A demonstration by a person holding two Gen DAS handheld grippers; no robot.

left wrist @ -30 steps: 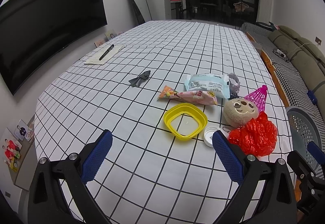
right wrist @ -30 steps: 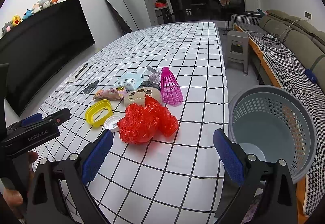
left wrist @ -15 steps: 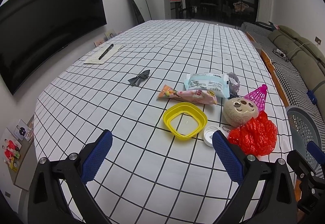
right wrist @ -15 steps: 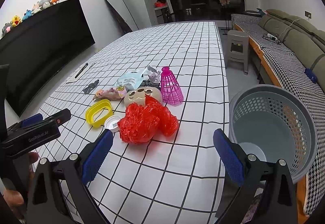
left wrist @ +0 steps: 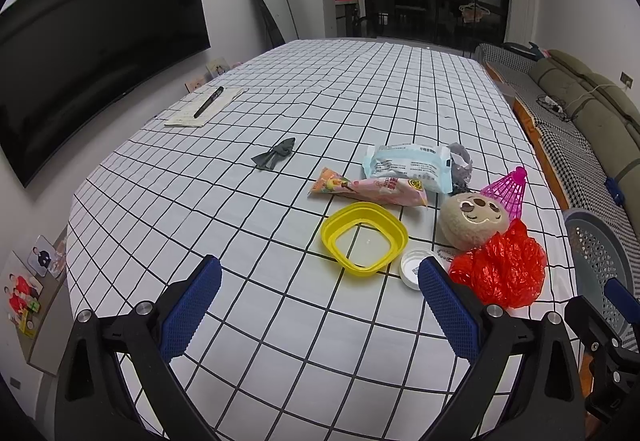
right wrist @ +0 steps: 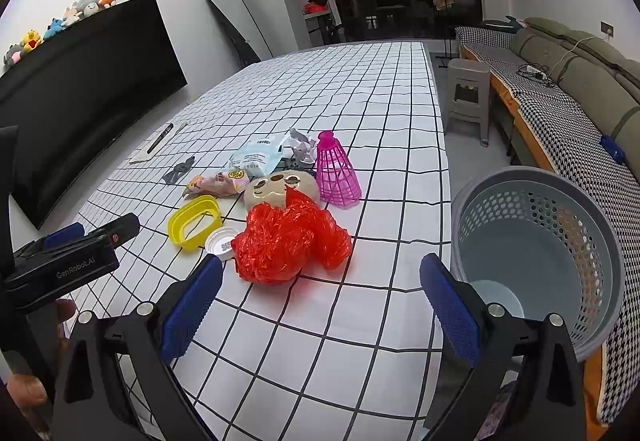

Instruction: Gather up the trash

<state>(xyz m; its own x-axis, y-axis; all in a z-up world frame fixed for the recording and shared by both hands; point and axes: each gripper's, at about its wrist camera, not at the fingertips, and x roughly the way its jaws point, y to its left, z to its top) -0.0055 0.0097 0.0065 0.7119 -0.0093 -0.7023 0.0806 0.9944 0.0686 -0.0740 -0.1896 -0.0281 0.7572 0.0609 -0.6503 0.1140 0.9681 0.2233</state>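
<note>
No shift is noted against a second ago: nothing has been collected yet. Both the left gripper (left wrist: pixel 320 277) and right gripper (right wrist: pixel 320 277) are held wide, empty. The red bag (right wrist: pixel 290 243) lies at 11 o'clock of the right gripper (near); the basket (right wrist: pixel 538 177) at 2 o'clock.

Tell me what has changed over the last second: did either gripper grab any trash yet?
Nothing visibly changed. The left gripper and right gripper both stay open and empty, short of the pile. The red plastic bag, yellow ring, white cap, snack wrappers and pink shuttlecock lie where they were on the table, and the grey basket beside it holds none of them.
</note>
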